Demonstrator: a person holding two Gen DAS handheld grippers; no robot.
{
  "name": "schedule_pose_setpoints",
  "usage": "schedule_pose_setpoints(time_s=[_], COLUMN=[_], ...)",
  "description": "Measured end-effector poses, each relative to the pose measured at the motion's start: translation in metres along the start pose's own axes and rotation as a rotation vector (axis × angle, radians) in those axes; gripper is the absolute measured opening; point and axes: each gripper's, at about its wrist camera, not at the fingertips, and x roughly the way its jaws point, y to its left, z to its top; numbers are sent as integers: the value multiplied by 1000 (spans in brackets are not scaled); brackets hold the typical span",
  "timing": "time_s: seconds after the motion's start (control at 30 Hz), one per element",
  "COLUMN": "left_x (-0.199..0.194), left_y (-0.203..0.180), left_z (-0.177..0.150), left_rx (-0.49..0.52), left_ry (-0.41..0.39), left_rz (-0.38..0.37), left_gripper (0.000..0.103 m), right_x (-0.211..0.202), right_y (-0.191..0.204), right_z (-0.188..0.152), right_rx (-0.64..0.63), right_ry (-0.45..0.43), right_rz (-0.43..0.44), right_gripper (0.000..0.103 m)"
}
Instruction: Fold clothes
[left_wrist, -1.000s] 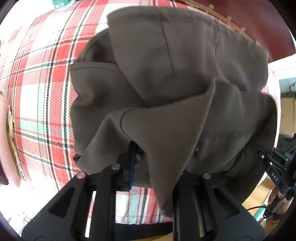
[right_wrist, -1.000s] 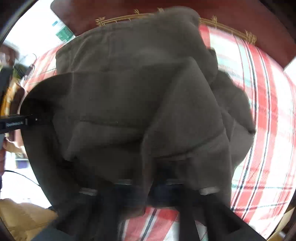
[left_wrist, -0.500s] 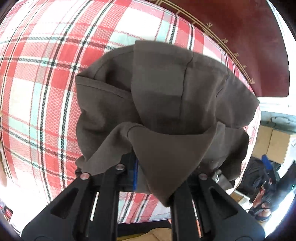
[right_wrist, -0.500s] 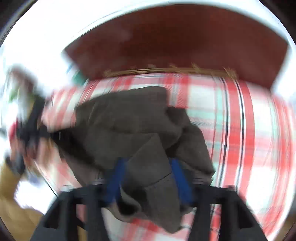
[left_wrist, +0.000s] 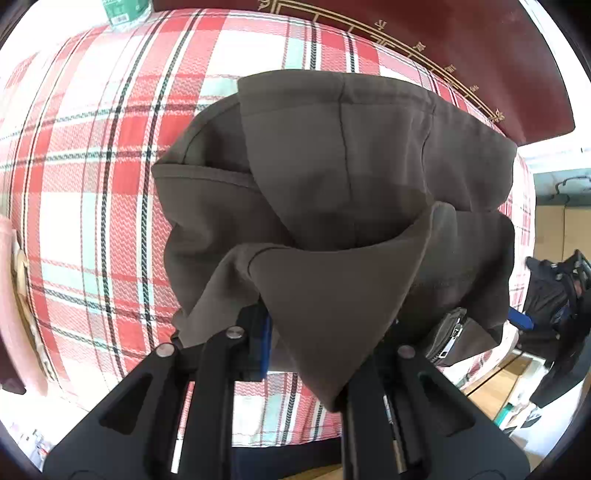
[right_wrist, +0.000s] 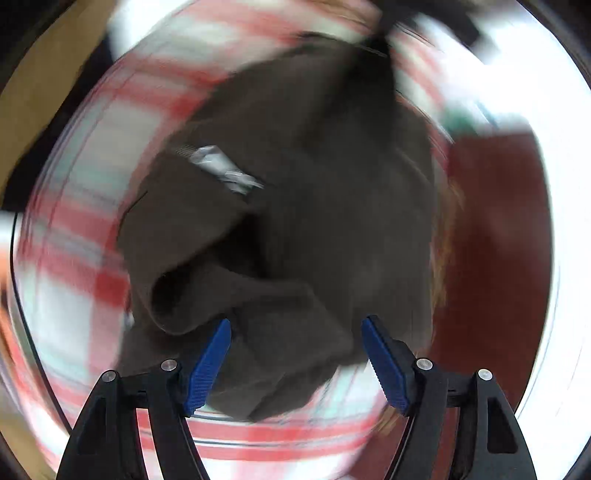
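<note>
Our left gripper is clamped on the brown hoodie, lower middle. Right gripper just opened, jaws apart around loose fabric. We'd regrab a clean edge before folding.

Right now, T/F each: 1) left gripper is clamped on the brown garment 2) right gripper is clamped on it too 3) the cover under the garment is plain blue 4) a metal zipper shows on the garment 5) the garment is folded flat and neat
1) True. The left gripper is shut on a fold of the brown garment.
2) False. The right gripper has just been opening; its blue pads stand apart, cloth loose between them.
3) False. It is a red, white and pale green plaid cover.
4) True. A metal zipper shows at the garment's edge.
5) False. It is bunched, with loose overlapping flaps.
</note>
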Motion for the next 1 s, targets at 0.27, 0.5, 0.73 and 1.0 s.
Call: schedule_pose_setpoints(time_s=[0.27,0.5,0.73,1.0], left_x=[0,-12,14,-61], left_y=[9,30,45,-20], left_z=[-1,11,23,-47], left_rx=[-40,-189,-215,275], left_ry=[4,-16,65,-228], left_rz=[-15,-201,-83,79], left_gripper=[15,15,20,39], right_x=[46,14,39,23], right_y=[-1,-86,-118,-77], right_z=[8,-70,-153,-130], right_rx=[-173,575,1159,1443], right_ry=[72,-102,-133,-367], right_rz=[344,614,530,599], right_gripper=[16,7,28,73])
